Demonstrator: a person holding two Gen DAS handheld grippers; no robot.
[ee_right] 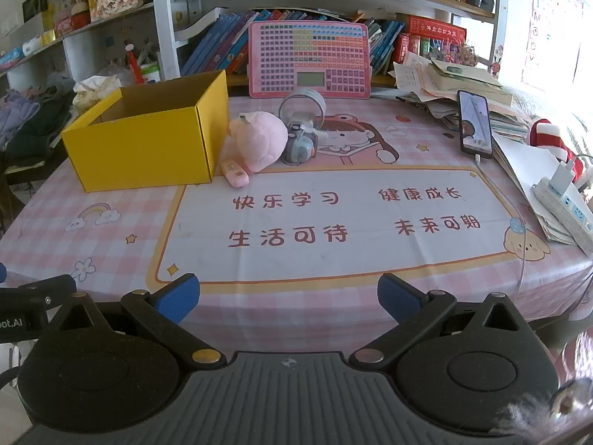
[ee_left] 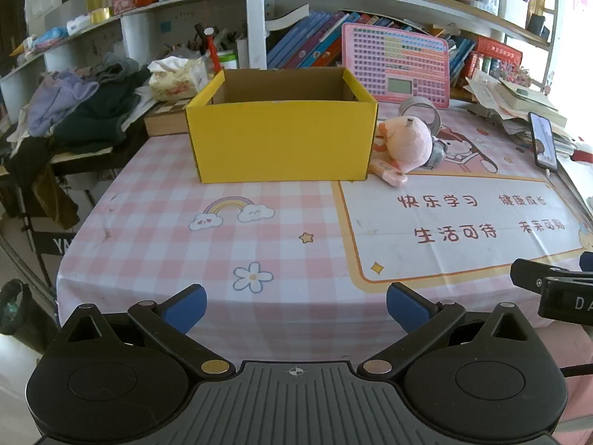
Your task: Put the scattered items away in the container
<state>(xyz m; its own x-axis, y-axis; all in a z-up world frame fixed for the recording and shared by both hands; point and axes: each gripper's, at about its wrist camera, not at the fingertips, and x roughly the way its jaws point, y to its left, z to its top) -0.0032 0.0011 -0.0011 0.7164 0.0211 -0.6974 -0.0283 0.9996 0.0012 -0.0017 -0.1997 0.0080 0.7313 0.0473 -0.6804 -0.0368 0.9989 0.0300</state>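
Observation:
An open yellow cardboard box (ee_left: 281,137) (ee_right: 148,148) stands on the pink checked table. Right of it lie a pink plush toy (ee_left: 407,142) (ee_right: 261,141), a small pink stick-shaped item (ee_left: 389,172) (ee_right: 234,172), a grey toy camera (ee_right: 301,142) (ee_left: 437,152) and a roll of clear tape (ee_right: 303,105) (ee_left: 420,109). My left gripper (ee_left: 296,309) is open and empty near the table's front edge, well short of the box. My right gripper (ee_right: 288,298) is open and empty at the front edge, far from the items. I cannot see the box's floor.
A pink learning tablet (ee_right: 309,59) leans at the back against books. A phone (ee_right: 475,126) on a cable, paper stacks (ee_right: 463,85) and a power strip (ee_right: 563,204) crowd the right side. A clothes pile (ee_left: 81,107) lies left of the table.

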